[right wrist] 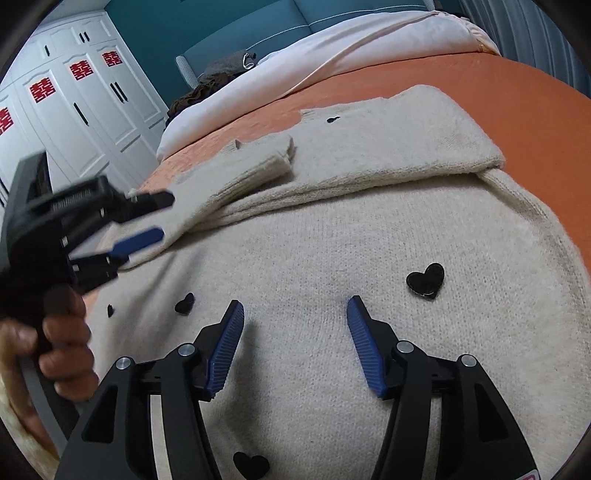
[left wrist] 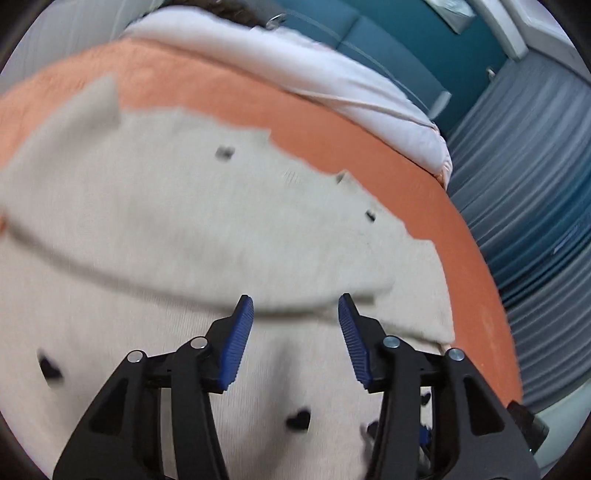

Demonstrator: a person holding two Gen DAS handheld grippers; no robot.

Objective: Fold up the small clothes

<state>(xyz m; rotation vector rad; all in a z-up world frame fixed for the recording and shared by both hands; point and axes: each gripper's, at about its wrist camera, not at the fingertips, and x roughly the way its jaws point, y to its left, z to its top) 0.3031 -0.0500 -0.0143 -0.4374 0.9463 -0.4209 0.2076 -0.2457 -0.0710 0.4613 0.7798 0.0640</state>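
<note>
A cream knit sweater [right wrist: 332, 236] with small black hearts [right wrist: 425, 279] lies spread on the orange bed cover [right wrist: 480, 85]. Both sleeves are folded across its upper part, one cuff [right wrist: 266, 166] lying on top. My right gripper [right wrist: 295, 306] is open and empty, just above the sweater's body. My left gripper [left wrist: 295, 299] is open and empty over the sweater [left wrist: 184, 221], near its folded edge. The left gripper also shows in the right wrist view [right wrist: 147, 218], open over the left sleeve, held by a hand. The left wrist view is blurred.
A white duvet [right wrist: 332, 48] is bunched at the far side of the bed against a teal headboard [right wrist: 221, 26]. White wardrobe doors [right wrist: 74, 110] stand at the left. Grey-blue curtains [left wrist: 535, 203] hang beyond the bed edge [left wrist: 491, 295].
</note>
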